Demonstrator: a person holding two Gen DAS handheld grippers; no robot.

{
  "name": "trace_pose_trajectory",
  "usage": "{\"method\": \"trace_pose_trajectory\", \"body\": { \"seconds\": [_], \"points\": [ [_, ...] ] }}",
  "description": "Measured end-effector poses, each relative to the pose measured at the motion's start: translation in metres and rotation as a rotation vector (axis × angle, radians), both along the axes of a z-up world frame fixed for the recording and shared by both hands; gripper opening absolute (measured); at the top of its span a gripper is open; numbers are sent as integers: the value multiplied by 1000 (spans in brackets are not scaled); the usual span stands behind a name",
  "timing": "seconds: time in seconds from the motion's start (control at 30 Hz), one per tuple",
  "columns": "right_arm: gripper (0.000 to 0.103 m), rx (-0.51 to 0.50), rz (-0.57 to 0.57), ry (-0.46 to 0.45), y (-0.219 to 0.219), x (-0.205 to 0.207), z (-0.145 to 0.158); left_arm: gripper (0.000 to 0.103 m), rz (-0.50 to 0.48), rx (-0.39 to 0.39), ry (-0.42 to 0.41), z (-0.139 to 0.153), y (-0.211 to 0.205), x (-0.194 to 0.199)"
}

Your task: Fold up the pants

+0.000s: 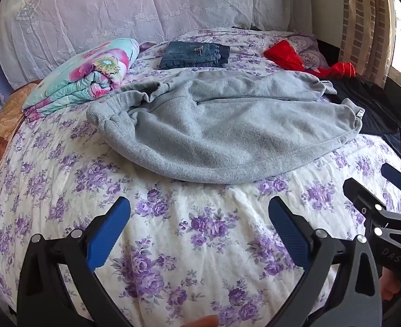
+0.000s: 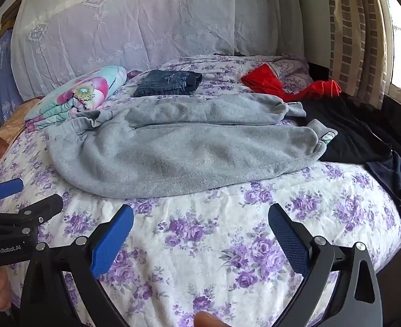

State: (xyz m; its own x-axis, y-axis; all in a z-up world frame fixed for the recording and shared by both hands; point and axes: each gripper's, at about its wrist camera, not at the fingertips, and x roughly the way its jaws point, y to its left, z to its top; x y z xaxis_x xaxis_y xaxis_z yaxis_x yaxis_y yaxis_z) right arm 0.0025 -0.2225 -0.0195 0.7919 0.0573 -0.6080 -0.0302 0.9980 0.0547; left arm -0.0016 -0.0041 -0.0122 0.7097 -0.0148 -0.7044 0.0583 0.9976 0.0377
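Observation:
Grey fleece pants (image 1: 222,125) lie spread across the floral bed, waistband at the left, leg cuffs at the right; they also show in the right wrist view (image 2: 178,150). The two legs lie one beside the other. My left gripper (image 1: 199,207) is open and empty, over bare bedspread in front of the pants. My right gripper (image 2: 200,214) is open and empty, also just in front of the pants' near edge. The right gripper shows at the right edge of the left wrist view (image 1: 377,185), and the left gripper at the left edge of the right wrist view (image 2: 28,193).
Folded jeans (image 1: 195,54) lie behind the pants. A rolled floral blanket (image 1: 88,73) sits at the back left. A red garment (image 1: 307,60) and dark clothes (image 2: 350,133) lie at the right. The purple-flowered bedspread (image 1: 200,245) fills the foreground.

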Motion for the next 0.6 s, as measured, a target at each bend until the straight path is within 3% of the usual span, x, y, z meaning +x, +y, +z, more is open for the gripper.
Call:
{"method": "trace_pose_trajectory", "body": {
  "seconds": [0.6],
  "points": [
    [100,-1,-1,2,2,0,3,99,0,1,5,4,0,1]
  ]
}}
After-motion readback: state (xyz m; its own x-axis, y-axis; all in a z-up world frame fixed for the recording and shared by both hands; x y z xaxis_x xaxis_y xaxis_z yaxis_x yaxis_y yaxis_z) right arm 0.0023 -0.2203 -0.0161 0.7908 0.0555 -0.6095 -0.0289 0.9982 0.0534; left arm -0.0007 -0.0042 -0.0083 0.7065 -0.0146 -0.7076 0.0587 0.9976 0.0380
